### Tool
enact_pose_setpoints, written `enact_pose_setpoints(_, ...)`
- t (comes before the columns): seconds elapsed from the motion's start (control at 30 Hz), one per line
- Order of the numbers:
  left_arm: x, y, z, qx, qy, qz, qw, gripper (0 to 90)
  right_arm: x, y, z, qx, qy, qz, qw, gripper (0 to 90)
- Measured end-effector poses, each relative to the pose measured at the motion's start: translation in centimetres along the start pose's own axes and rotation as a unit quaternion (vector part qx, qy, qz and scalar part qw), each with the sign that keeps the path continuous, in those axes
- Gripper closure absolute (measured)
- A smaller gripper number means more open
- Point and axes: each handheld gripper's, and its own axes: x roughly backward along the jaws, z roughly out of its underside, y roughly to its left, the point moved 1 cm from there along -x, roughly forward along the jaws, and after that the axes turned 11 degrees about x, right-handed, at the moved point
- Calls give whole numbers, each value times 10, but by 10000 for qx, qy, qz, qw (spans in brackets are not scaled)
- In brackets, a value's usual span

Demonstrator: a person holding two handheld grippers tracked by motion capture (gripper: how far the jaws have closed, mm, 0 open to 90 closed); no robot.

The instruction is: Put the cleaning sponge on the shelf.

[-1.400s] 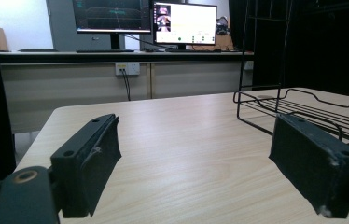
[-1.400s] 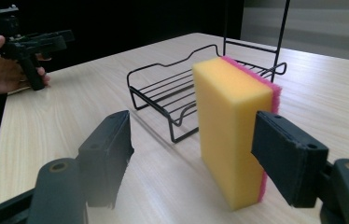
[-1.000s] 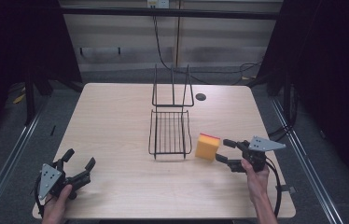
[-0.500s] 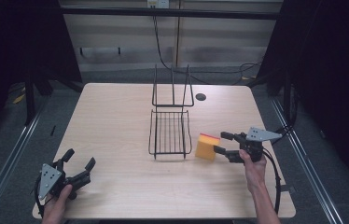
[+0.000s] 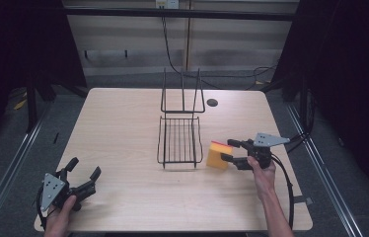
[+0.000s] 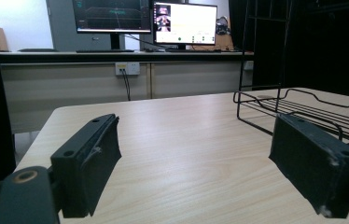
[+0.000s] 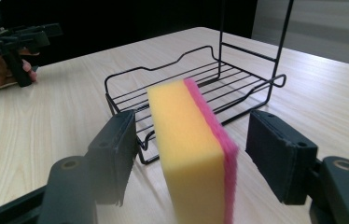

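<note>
R gripper (image 5: 228,150) has moved fwd over the last sec, twd the wire rack (image 5: 179,140) mid-table. Its jaws are spread either side of the sponge (image 5: 218,154), which stands on edge just off the rack's R side; probably not touching it yet, though the view's blurred. Grasp looks imminent. L gripper (image 5: 81,174) idles with jaws apart at the table's (image 5: 123,113) near L corner.
</note>
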Motion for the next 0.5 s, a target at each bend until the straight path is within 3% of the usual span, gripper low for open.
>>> enact_pose_setpoints(0.27, 0, 0, 0, 1, 0, 0, 10000, 156, -13, -1, 1, 8, 55, -132, 9999, 374)
enact_pose_setpoints(0.5, 0, 0, 0, 25, -2, 7, 10000, 156, -19, -2, 5, -22, -6, -266, 9996, 473)
